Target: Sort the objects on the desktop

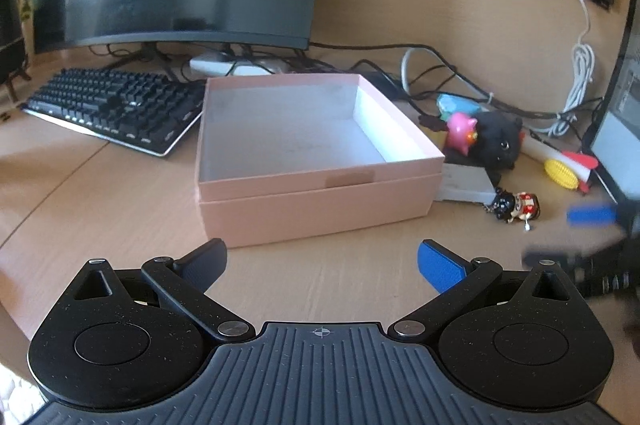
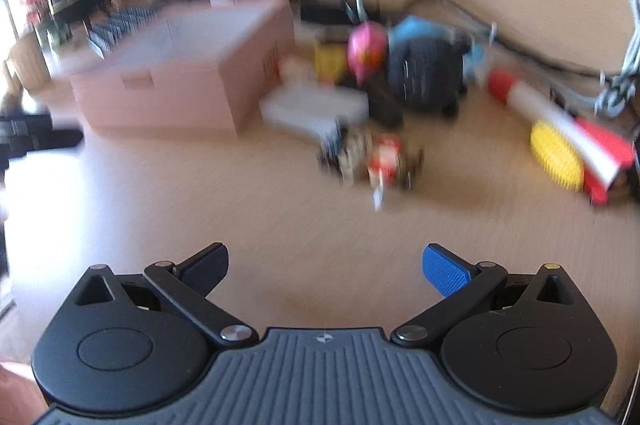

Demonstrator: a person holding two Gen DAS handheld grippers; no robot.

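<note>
We approach with both grippers, left gripper [image 1: 322, 261] and right gripper [image 2: 326, 265], spread and empty; next we probably pinch the doll keychain [image 2: 372, 157] (blurred view) for the pink box [image 1: 316, 201].

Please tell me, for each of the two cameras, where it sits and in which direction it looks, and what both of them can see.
Left wrist: sits on the left gripper, looks across the desk at the empty pink box; its open fingers show, and the right gripper blurred at the right edge.
Right wrist: sits on the right gripper, looks at the toy pile right of the box, blurred by motion; its open fingers show.
Shared: pink box, figurine keychain, black plush.
</note>
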